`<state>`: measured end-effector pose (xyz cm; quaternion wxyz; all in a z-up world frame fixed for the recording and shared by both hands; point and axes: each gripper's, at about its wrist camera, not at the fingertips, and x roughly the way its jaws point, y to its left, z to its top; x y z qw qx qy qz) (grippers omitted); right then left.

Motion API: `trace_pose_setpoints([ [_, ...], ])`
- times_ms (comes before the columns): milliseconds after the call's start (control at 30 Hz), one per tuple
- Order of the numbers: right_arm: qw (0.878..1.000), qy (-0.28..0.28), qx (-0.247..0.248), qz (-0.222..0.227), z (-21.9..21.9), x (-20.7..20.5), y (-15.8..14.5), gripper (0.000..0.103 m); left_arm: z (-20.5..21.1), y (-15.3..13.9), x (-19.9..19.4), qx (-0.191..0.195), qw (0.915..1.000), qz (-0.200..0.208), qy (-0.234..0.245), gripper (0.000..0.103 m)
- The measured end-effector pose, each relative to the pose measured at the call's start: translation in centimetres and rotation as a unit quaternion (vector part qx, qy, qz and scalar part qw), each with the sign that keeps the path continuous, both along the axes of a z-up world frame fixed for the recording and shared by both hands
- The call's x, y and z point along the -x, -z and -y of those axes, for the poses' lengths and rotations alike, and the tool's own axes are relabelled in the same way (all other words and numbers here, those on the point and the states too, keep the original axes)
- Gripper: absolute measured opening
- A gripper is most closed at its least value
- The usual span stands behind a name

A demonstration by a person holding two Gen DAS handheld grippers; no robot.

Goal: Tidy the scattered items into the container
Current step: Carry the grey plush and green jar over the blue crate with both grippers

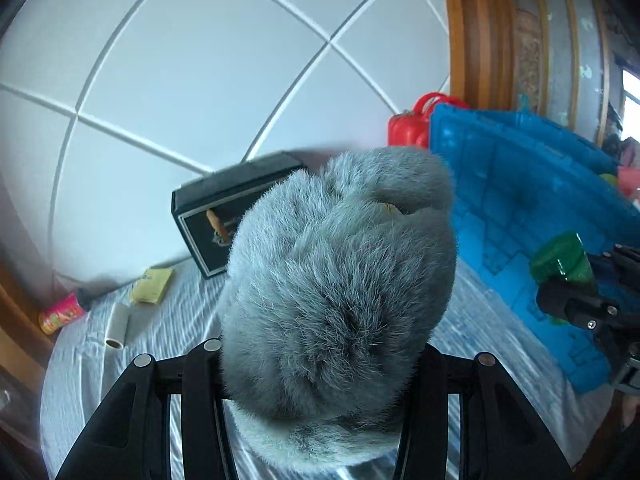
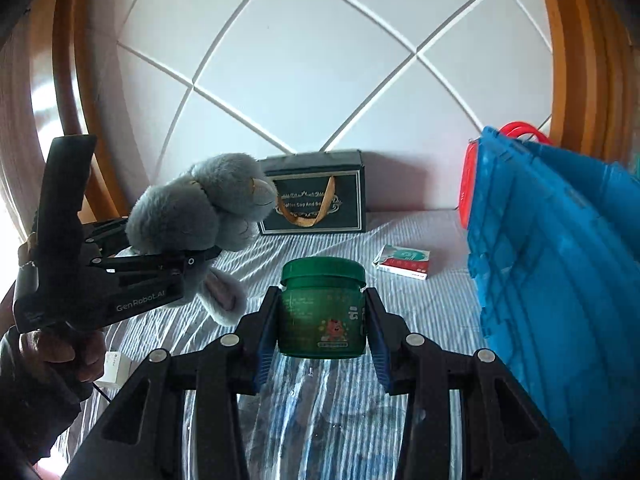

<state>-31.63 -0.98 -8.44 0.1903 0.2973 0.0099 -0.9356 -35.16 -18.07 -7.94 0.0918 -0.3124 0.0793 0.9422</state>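
A grey plush toy (image 1: 340, 272) fills the middle of the left wrist view, with my left gripper (image 1: 322, 350) shut on its body. The right wrist view shows that same plush (image 2: 200, 204) raised above the bed at the left, one ear hanging below the left gripper (image 2: 208, 254). My right gripper (image 2: 323, 320) is shut on a green jar (image 2: 322, 308) with a green lid, its blue pads pressing both sides. The blue plastic crate (image 2: 560, 260) stands at the right, beside the jar (image 1: 560, 258); its blue wall (image 1: 520, 200) is to the right of the plush.
A black gift bag (image 2: 316, 200) leans against the white headboard. A red-and-white small box (image 2: 402, 262) lies on the striped bedsheet near the crate. A yellow packet (image 1: 152, 280), a grey roll (image 1: 116, 326) and a pink can (image 1: 60, 314) lie at the left. A red case (image 1: 416, 124) stands behind the crate.
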Motion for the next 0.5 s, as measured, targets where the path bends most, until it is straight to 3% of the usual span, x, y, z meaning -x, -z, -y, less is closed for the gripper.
trace_pose_setpoints([
  [333, 0.993, 0.083, 0.012, -0.079, -5.0, -10.3, -6.8, 0.040, -8.2, -8.3, -7.1, -0.025, 0.9913, -0.066, 0.111, 0.046],
  [500, 0.985, 0.124, 0.023, -0.116, -10.7, -13.9, -10.5, 0.040, -14.6, -11.6, -9.4, -0.027, 0.9847, -0.087, 0.149, 0.047],
])
